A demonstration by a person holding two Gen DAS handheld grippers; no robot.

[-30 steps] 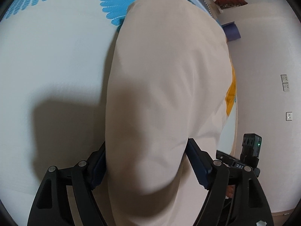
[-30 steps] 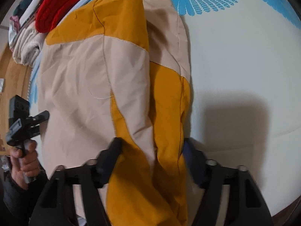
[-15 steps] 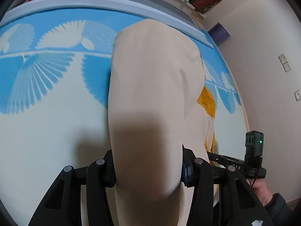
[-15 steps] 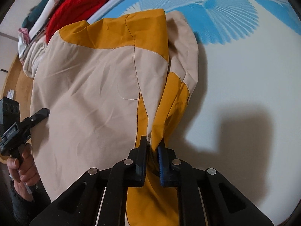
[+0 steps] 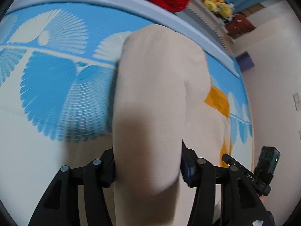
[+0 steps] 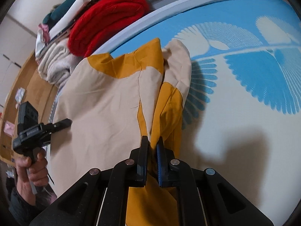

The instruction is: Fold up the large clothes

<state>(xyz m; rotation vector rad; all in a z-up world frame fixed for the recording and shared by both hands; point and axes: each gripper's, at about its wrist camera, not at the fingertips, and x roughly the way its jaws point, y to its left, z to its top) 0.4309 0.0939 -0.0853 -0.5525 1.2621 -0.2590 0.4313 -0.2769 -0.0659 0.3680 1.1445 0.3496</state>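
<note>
A large beige and mustard-yellow garment (image 6: 105, 101) lies on a white and blue patterned bed (image 6: 244, 98). My right gripper (image 6: 152, 146) is shut on a bunched yellow and beige fold of its near edge. In the left wrist view a thick beige fold of the garment (image 5: 154, 103) runs between the fingers of my left gripper (image 5: 147, 162); both pads press against the bulky cloth. The left gripper (image 6: 62, 122) also shows in the right wrist view, at the garment's left edge.
A pile of clothes with a red knit (image 6: 107, 18) on top sits beyond the bed's far edge. Yellow soft toys (image 5: 218, 1) sit on a shelf. A wall (image 5: 278, 75) stands to the right of the bed. A wooden floor (image 6: 35, 86) lies to the left.
My right gripper closed on the yellow and beige fold. My left gripper's fingers narrowed onto the beige fold. Both grippers moved with the cloth toward the bed's far edge.
</note>
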